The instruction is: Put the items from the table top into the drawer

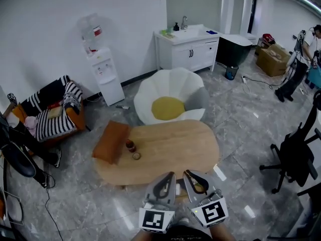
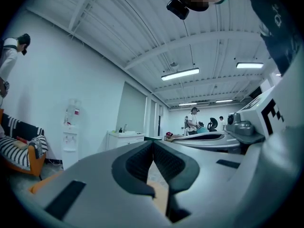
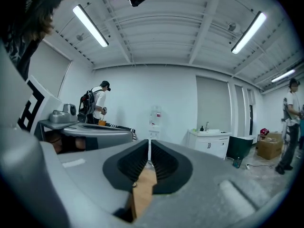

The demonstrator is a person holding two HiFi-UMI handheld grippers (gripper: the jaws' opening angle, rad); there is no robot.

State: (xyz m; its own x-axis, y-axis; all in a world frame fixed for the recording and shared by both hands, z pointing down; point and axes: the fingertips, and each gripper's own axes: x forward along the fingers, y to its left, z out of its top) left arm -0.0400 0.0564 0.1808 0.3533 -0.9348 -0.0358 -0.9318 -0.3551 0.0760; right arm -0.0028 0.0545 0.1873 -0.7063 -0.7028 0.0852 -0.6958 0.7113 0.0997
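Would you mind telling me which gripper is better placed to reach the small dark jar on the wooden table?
Probably left: the left gripper hangs nearer the small dark jar than the right gripper; both have shut, empty jaws.

The head view looks steeply down on the wooden surface [image 1: 170, 144] from high above. Both gripper views face level across the room and share the sink cabinet [image 2: 124, 139].

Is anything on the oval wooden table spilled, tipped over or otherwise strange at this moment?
Nothing stands out. The small dark jar seems to stand upright on the oval wooden table. The small round object lies close beside it but apart from it. No spill or damage shows on the table top, though both items are too small to see in detail.
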